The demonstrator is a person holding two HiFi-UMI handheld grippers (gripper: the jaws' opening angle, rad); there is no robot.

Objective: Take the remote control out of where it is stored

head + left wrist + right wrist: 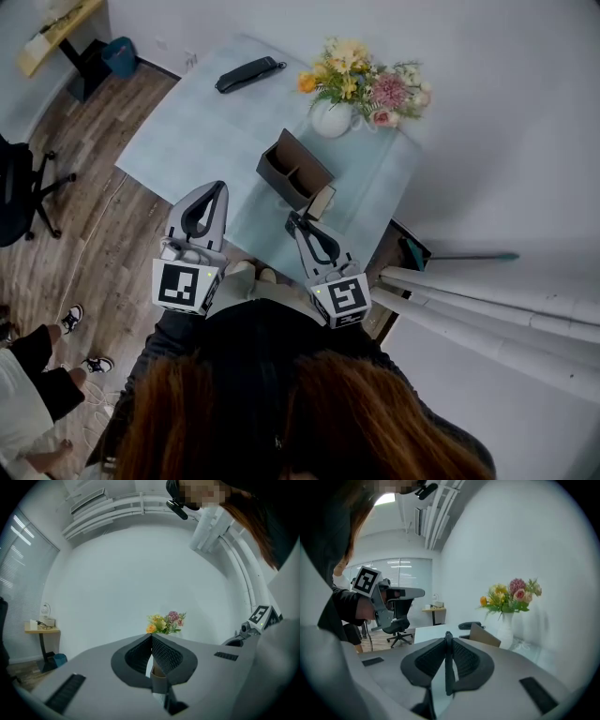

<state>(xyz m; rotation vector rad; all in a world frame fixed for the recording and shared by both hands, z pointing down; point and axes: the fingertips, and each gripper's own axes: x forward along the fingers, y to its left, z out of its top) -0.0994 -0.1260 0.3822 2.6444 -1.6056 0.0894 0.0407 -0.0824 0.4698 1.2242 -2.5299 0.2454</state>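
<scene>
Hovering at table near edge
Both clenched: left gripper, right gripper; box just ahead of right, remote control far beyond.

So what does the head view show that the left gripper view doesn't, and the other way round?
Only the head view: the black remote lying on the table. Only the left gripper view: the window blinds and the ceiling pipes. Both: the flowers, the blue bin and the side desk.
</scene>
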